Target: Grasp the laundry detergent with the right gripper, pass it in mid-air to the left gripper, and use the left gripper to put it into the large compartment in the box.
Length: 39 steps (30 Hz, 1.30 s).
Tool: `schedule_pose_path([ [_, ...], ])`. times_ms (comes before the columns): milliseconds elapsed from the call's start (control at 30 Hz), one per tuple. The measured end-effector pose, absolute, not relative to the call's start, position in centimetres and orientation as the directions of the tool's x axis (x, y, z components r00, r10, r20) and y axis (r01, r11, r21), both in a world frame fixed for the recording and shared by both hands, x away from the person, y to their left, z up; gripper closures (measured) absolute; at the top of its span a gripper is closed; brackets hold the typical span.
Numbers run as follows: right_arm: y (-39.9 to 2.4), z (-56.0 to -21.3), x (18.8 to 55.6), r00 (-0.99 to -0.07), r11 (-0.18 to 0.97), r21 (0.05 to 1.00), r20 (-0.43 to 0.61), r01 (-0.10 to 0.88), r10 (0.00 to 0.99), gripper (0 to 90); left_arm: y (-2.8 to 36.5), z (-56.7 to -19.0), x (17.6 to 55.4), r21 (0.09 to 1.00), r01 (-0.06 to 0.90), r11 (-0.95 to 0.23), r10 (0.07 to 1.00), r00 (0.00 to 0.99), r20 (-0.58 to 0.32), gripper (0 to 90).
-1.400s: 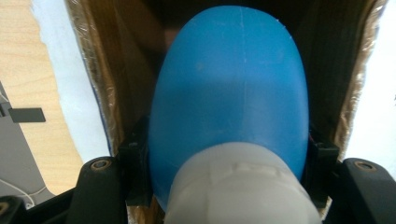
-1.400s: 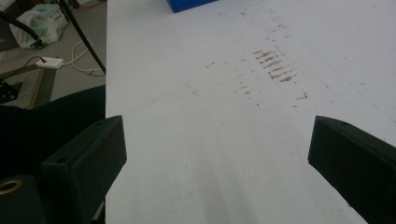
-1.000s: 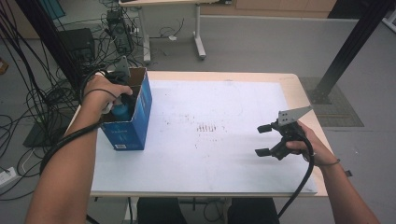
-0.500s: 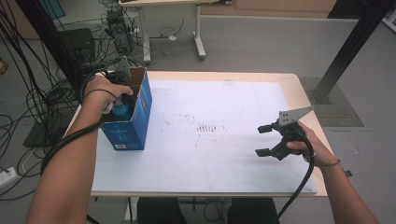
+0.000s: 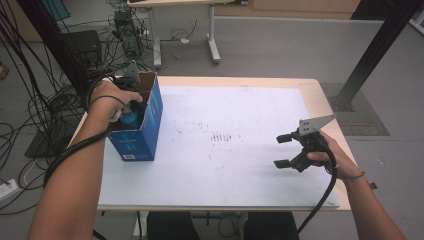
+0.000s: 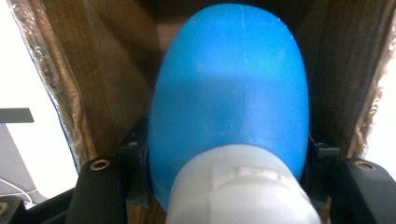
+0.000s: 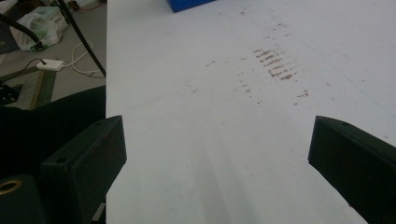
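Left gripper [image 5: 131,111] sunk in the open blue box [image 5: 142,135] at table's left, jaws pinching a blue bottle [image 6: 229,98] by its sides; right gripper [image 5: 290,150] spread, idle near right; next likely a straight lift or release.

Tall blue cardboard box [image 5: 137,134], brown inside, small white print low on front. Smooth bright-blue plastic bottle [image 6: 229,98] with white cap [image 6: 240,191] down in it. White worktop [image 5: 240,170], pale wood edge, reddish-brown smudge marks at centre [image 7: 275,63]. Black right hand-held gripper [image 5: 281,150], grey plate on top. Grey floor, black cables.
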State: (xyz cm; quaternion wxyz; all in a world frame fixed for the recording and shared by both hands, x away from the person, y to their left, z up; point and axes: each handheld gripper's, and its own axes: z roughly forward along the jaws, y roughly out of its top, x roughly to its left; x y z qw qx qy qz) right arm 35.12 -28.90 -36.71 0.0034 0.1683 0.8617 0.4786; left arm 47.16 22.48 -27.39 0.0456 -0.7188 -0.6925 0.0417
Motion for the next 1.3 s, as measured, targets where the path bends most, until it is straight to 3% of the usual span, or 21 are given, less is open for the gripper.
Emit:
schedule_pose_path([
  [1300, -28.90, -36.74, 35.18, -0.943, 0.486, 0.826, 0.154, 0.286, 0.294, 4.3, 22.57, -27.38, 47.16, -0.125, 0.992, -0.032, 0.999, 0.032, -0.002, 36.9],
])
